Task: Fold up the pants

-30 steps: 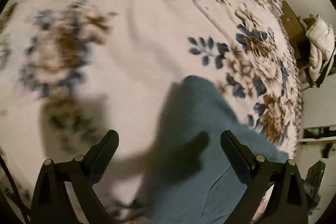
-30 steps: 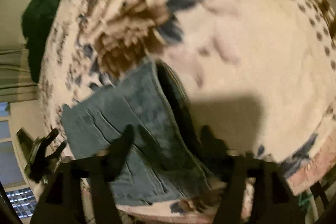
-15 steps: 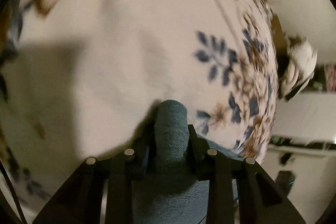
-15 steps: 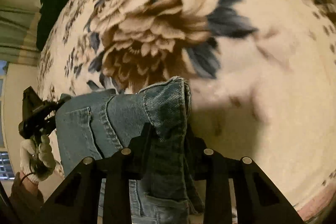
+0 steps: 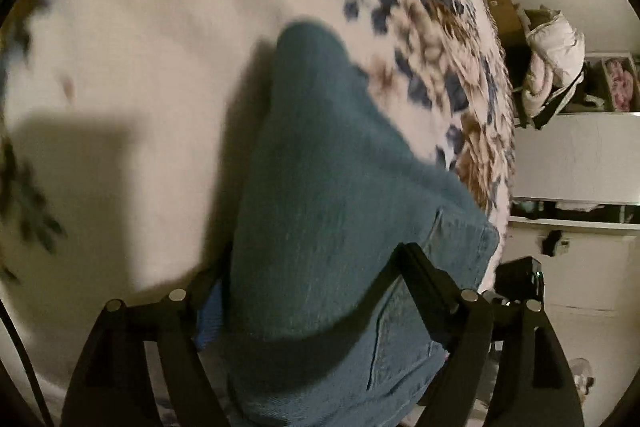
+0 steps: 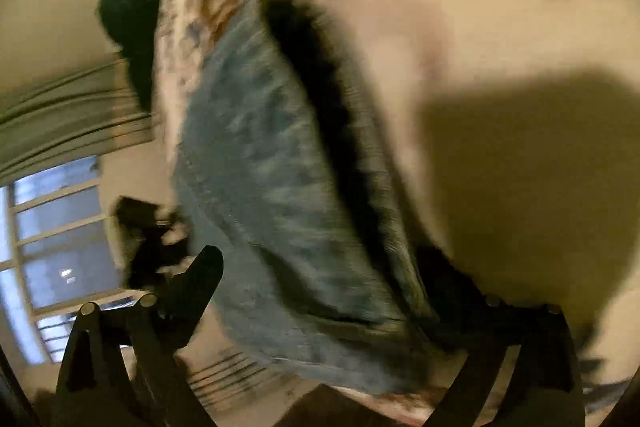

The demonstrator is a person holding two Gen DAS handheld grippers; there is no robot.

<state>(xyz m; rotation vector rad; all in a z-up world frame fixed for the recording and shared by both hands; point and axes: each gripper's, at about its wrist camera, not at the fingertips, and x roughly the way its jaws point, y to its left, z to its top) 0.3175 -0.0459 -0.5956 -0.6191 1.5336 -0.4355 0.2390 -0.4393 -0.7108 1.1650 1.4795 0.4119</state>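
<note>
The blue denim pants lie in a folded bundle on a bed, on a cream bedspread printed with blue and brown flowers. A stitched back pocket shows near the bed's edge. No readable label or writing shows on the denim. Beyond the bed stand white shelves with a bundled white quilt; the right wrist view, heavily blurred, shows a window, pleated curtains and a dark green garment. The left gripper points forward over the bundle, jaws spread wide on either side of it. The right gripper hangs over the pants, jaws spread too
</note>
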